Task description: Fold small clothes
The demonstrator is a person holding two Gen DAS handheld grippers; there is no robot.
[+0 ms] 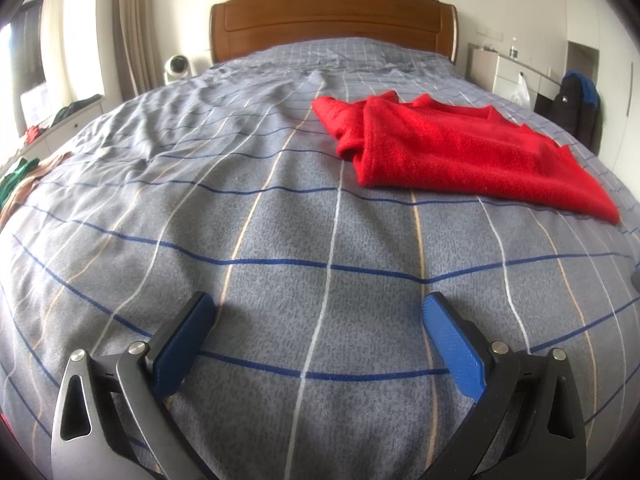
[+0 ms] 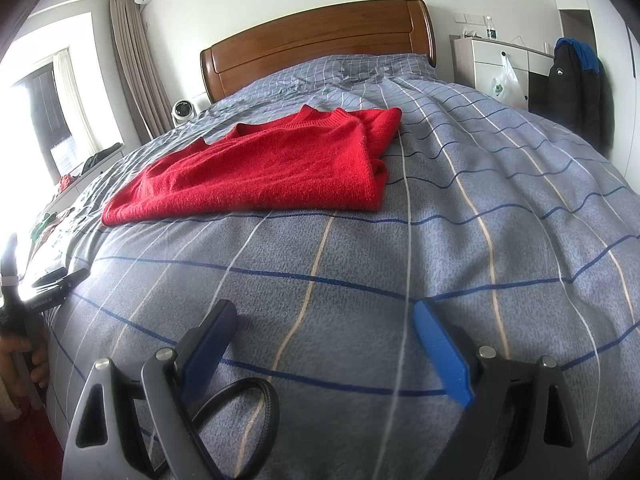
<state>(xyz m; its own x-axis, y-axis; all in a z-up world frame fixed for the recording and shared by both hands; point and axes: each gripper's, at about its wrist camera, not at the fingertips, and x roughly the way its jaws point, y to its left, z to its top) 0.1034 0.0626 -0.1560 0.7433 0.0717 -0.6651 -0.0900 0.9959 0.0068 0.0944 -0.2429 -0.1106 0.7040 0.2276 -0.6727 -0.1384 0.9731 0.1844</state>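
A red knitted sweater [image 1: 448, 148] lies on the checked grey-blue bedspread [image 1: 280, 240], folded lengthwise with its sleeves tucked in. In the right wrist view the same sweater [image 2: 272, 168] lies ahead and to the left. My left gripper [image 1: 318, 306] stands open over bare bedspread, well short of the sweater and to its left. My right gripper [image 2: 324, 314] is open too, nothing between its blue pads [image 2: 440, 352], and the sweater is far ahead of it. At the left edge of the right wrist view a hand [image 2: 20, 356] holds the left gripper's handle.
A wooden headboard [image 1: 332, 20] closes the far end of the bed. Green and tan clothes [image 1: 20, 184] lie at the bed's left edge. A small white fan [image 1: 178, 66] stands left of the headboard. A white dresser [image 2: 500, 64] and dark jacket [image 2: 576, 84] stand right. A black cable [image 2: 240, 404] loops under my right gripper.
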